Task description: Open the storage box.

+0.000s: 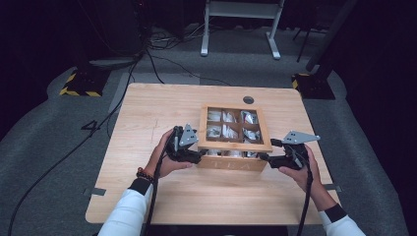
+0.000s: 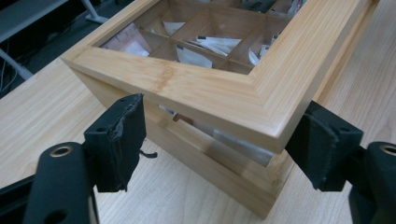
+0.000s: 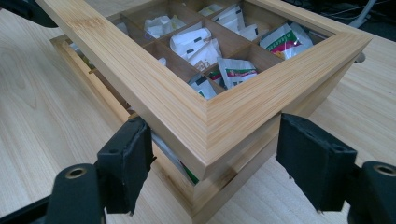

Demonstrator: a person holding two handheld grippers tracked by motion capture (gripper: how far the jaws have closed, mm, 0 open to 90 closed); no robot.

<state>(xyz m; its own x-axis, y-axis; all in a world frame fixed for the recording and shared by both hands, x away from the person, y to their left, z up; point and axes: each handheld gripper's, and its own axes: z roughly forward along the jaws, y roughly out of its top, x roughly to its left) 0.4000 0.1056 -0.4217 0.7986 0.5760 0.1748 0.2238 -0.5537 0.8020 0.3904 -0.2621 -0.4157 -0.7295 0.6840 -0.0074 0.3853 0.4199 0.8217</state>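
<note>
On the wooden worktop (image 1: 147,196) stands a bamboo tea box (image 1: 235,162), its windowed lid (image 2: 219,95) slightly raised. Each corner sits between the spread, non-pressing jaws of the left tool (image 1: 199,158) and right tool (image 1: 264,157). Sachet (image 3: 237,72) print is unreadable; lower compartments stay hidden.

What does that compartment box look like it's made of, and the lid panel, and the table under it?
The box looks like bamboo or light wood, matte: fine parallel grain strips and a mitred corner joint show. Its lid panel seems clear glass or plastic, since the packets show through. The table looks like pale wood or wood-look laminate, smooth, with long grain.
</note>
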